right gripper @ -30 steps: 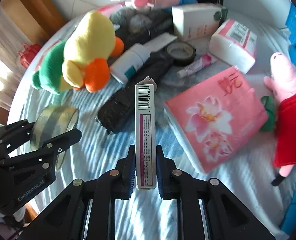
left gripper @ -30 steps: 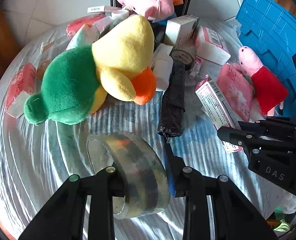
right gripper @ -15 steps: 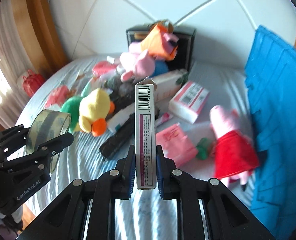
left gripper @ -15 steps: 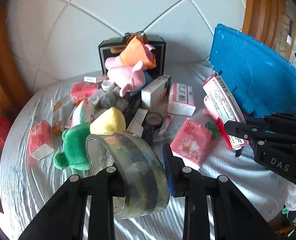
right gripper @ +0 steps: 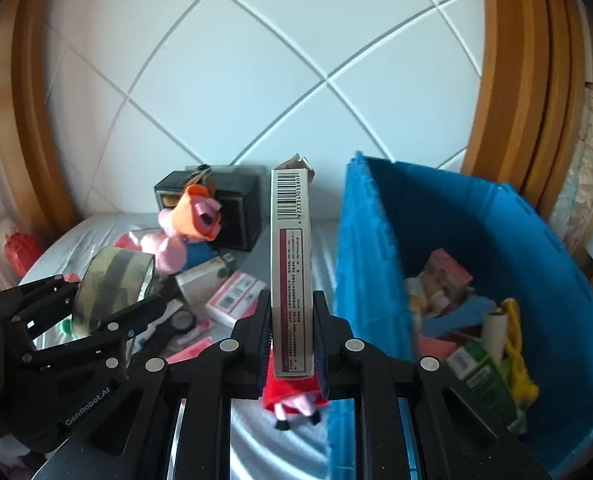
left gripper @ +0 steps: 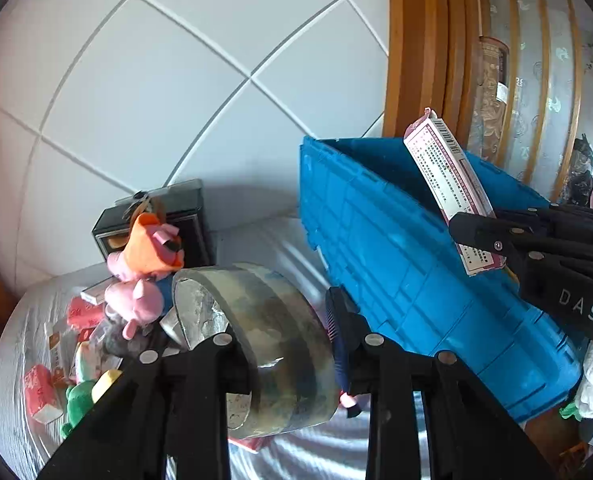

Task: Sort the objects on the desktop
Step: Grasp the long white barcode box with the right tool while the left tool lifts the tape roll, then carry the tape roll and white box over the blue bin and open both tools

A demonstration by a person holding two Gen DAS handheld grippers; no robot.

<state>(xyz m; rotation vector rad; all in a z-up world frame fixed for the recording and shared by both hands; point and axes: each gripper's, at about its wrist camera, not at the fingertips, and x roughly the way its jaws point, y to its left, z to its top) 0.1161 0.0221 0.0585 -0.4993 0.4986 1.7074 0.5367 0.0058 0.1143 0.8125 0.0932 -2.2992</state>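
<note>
Now both claws, tape roll (left gripper: 264,344) and carton (right gripper: 290,264) clamped, have risen beside the blue crate (right gripper: 476,240).

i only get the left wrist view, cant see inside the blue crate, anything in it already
Observer: Yes, the right wrist view shows the blue crate already holds boxes and packets, among them a green carton.
Operator: what does the narrow face of the box in the right tongs show
Observer: The slim box stands upright in the right tongs, its barcode near the top.
Operator: anything under that box
Observer: A pig plush in a red dress lies on the cloth below.
</note>
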